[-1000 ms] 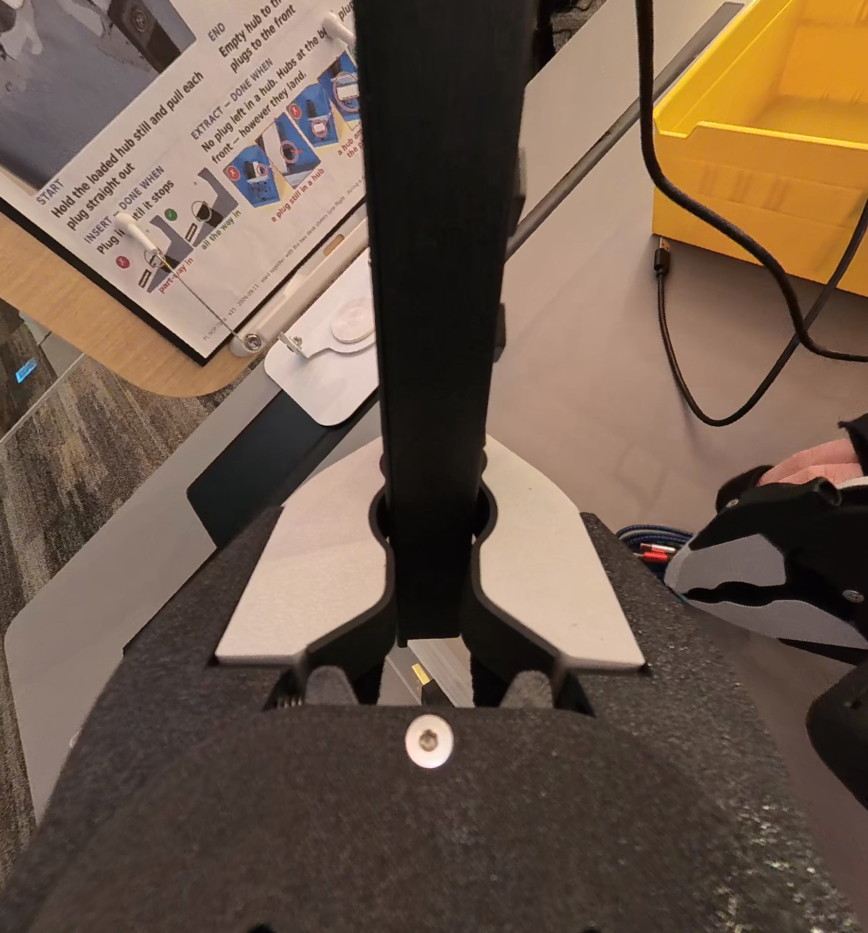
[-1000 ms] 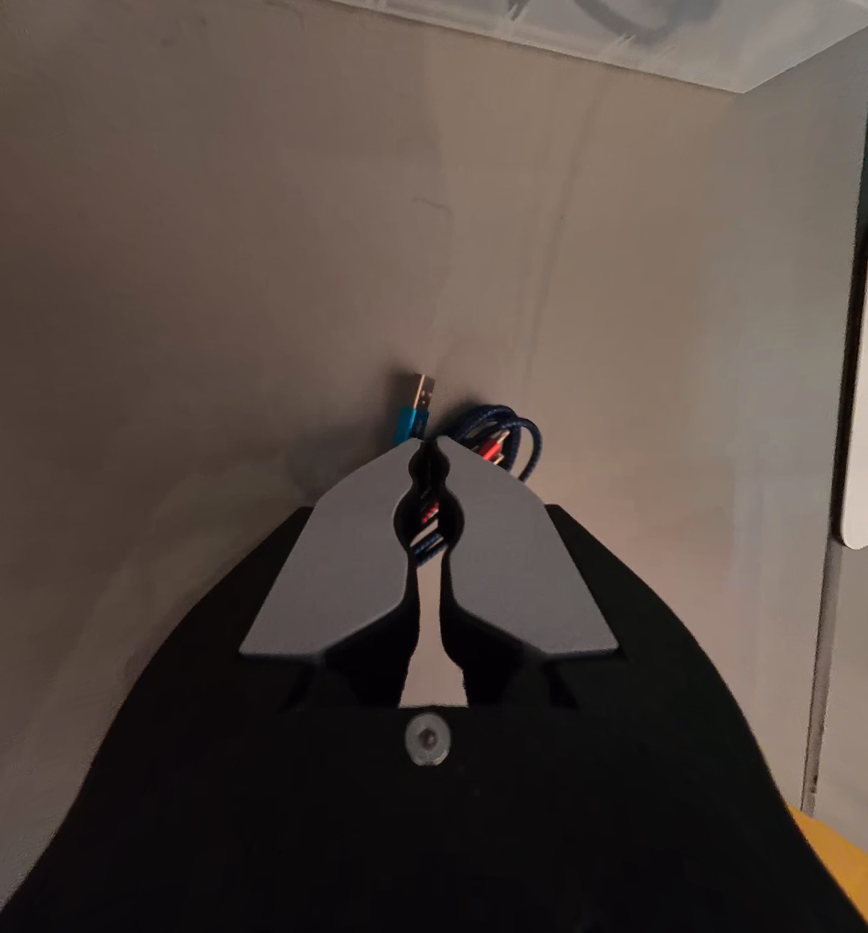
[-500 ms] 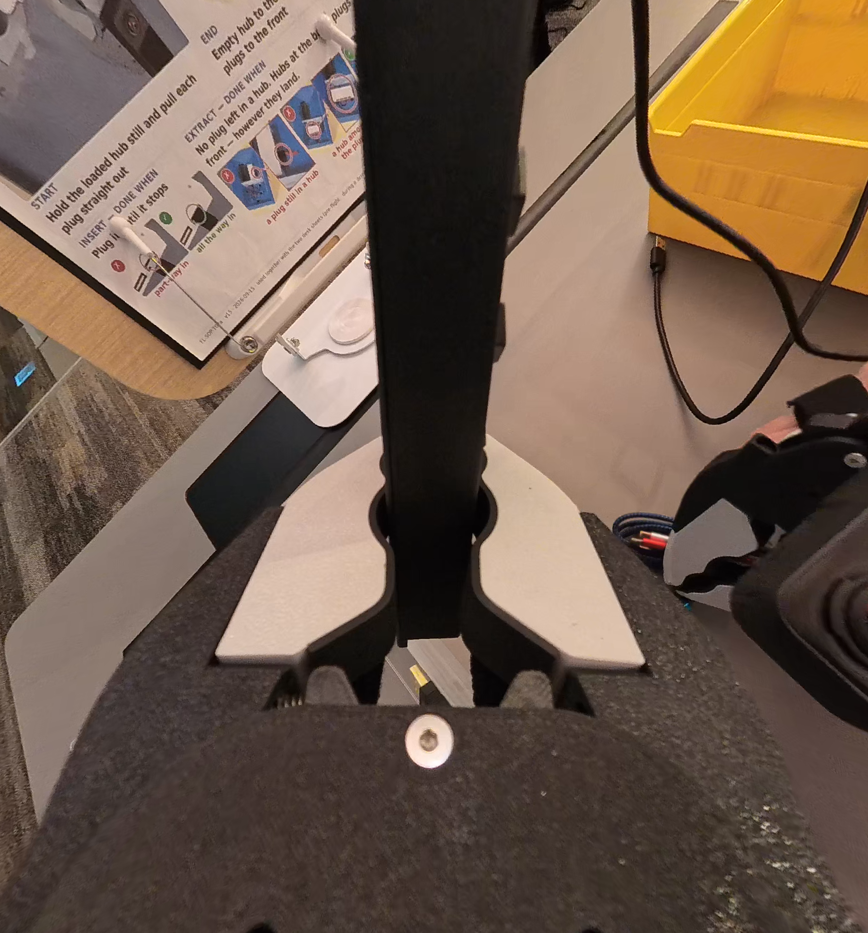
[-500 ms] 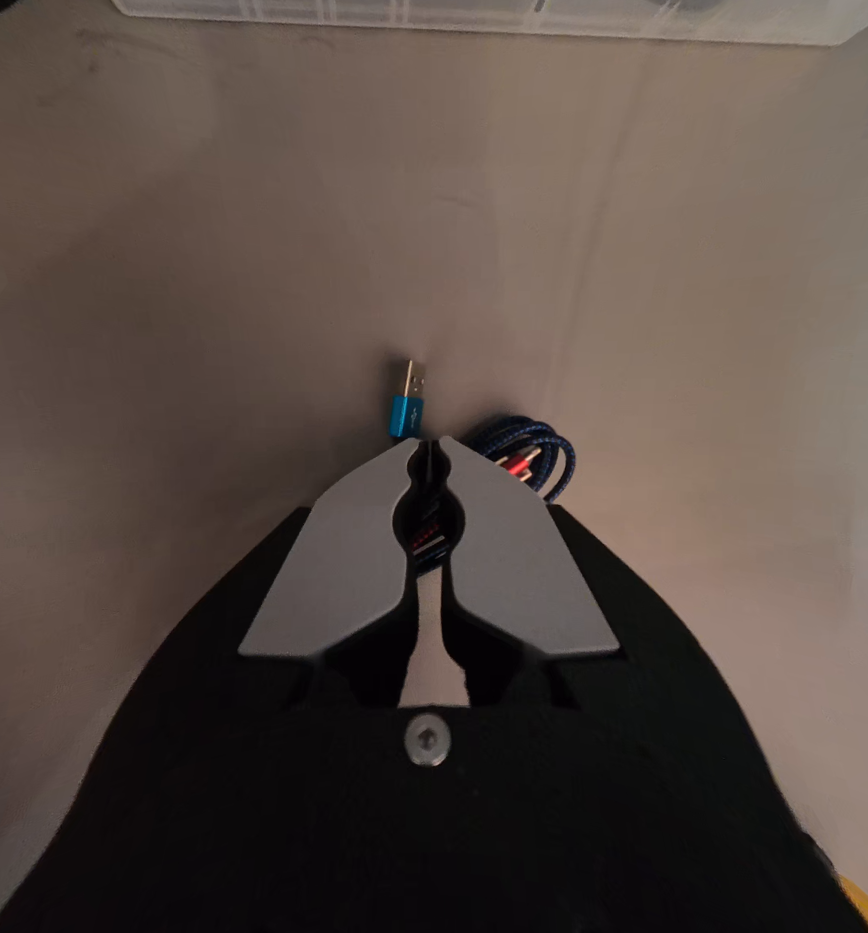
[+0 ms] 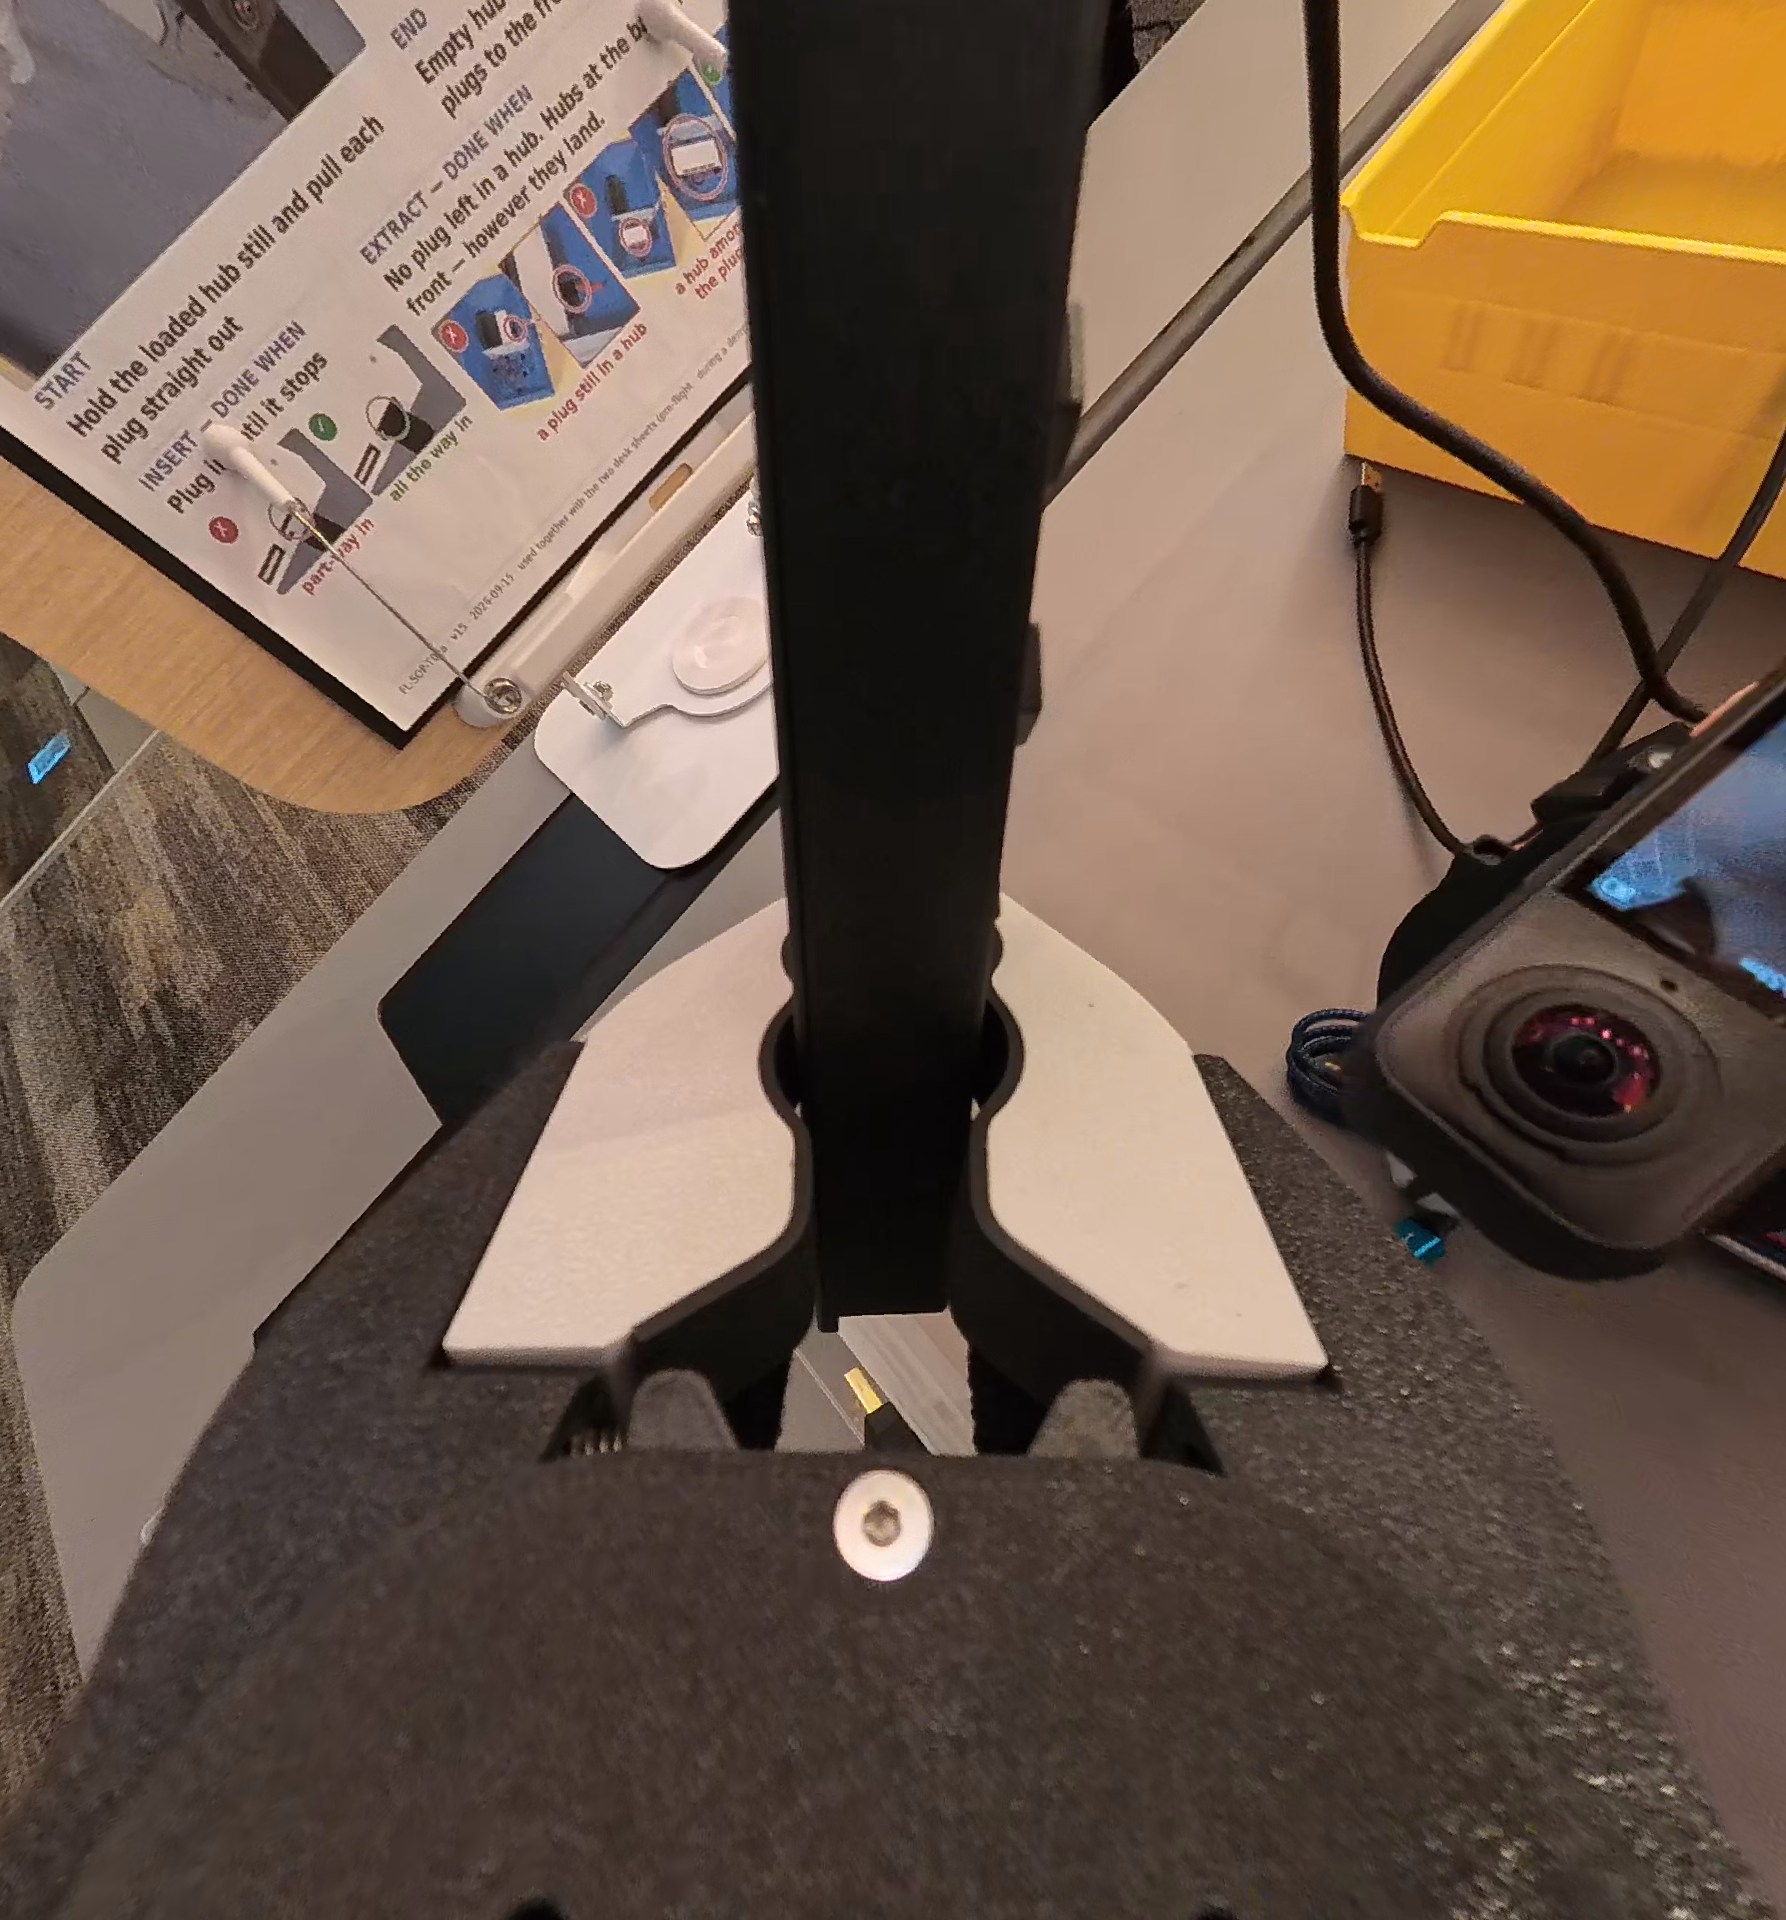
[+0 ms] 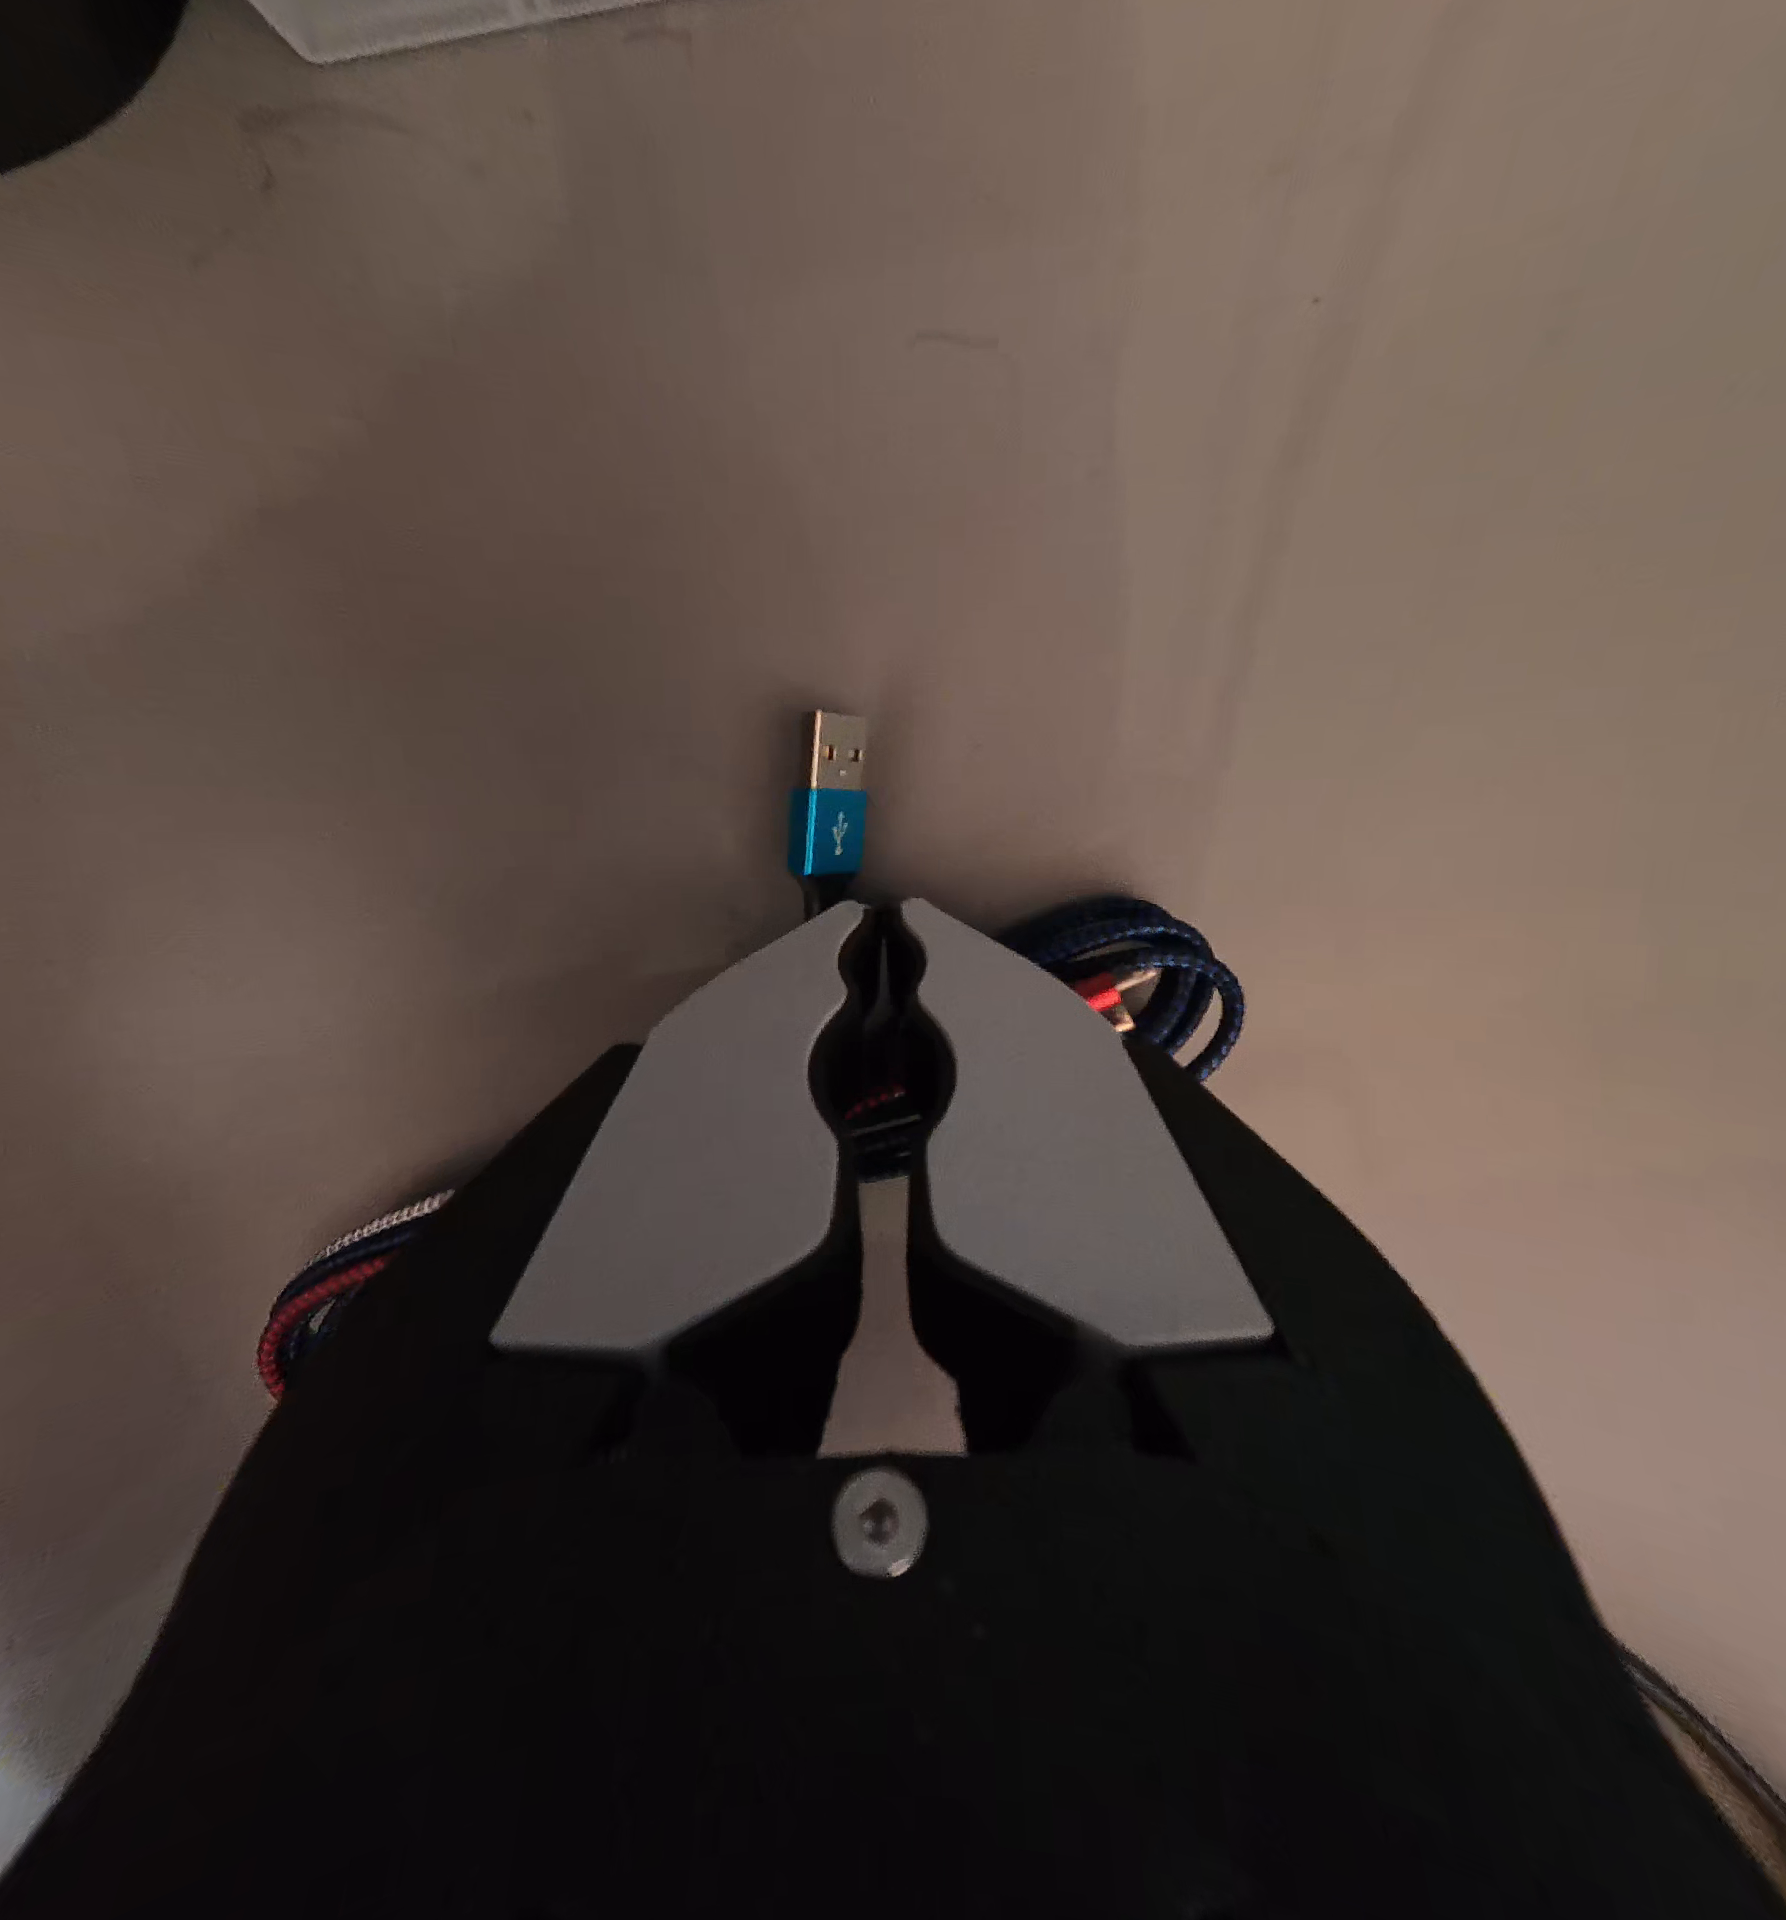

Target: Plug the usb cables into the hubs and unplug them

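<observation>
- The long black bar-shaped USB hub (image 5: 894, 623) stands up between the left gripper (image 5: 891, 997) jaws, which are clamped tight on its lower end, above the grey table (image 5: 1211, 727).
- The blue-collared USB plug with a silver tip (image 6: 830, 805) pokes out just past the right gripper (image 6: 882, 914); its jaws are pinched nearly closed on the cable behind the plug.
- A blue braided cable coil (image 6: 1169, 977) lies beside the right jaws.
- A yellow plastic bin (image 5: 1616, 270) sits at the table's far right, and a black cable (image 5: 1388, 665) trails in front of it.
</observation>
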